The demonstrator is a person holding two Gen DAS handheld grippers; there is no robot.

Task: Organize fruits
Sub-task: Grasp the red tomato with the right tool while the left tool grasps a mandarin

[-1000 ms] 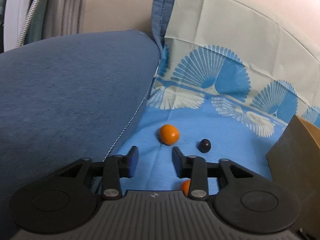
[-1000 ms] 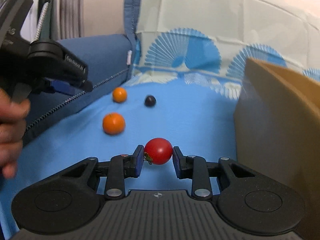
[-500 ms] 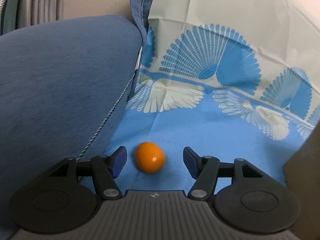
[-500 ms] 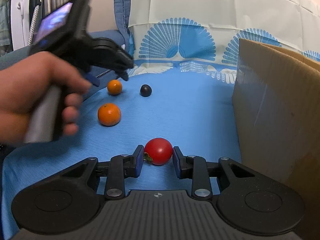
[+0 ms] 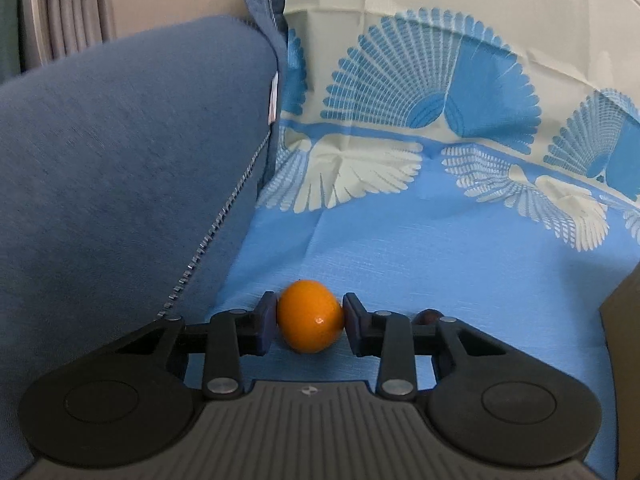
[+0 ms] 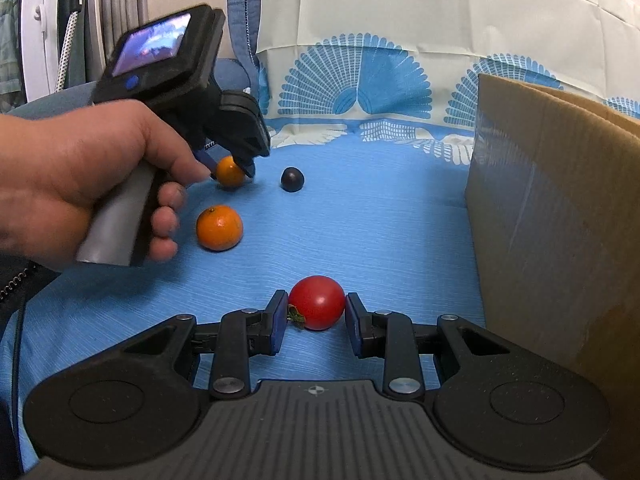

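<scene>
Low in the centre of the left wrist view, the left gripper (image 5: 309,326) is closing its jaws on a small smooth orange fruit (image 5: 309,322), and both blue pads (image 5: 267,326) already touch its sides. The fruit sits on the light blue fan-patterned cloth (image 5: 440,260), beside a dark blue cushion (image 5: 120,168) filling the left of the frame.

In the right wrist view, the right gripper (image 6: 316,322) holds a round red tomato with a green stem (image 6: 317,302) between narrow fingers at lower centre. A dimpled orange mandarin (image 6: 219,227) and a small dark plum-like fruit (image 6: 292,179) lie left of centre and mid-frame. A brown cardboard box (image 6: 560,220) stands at the right edge.
</scene>
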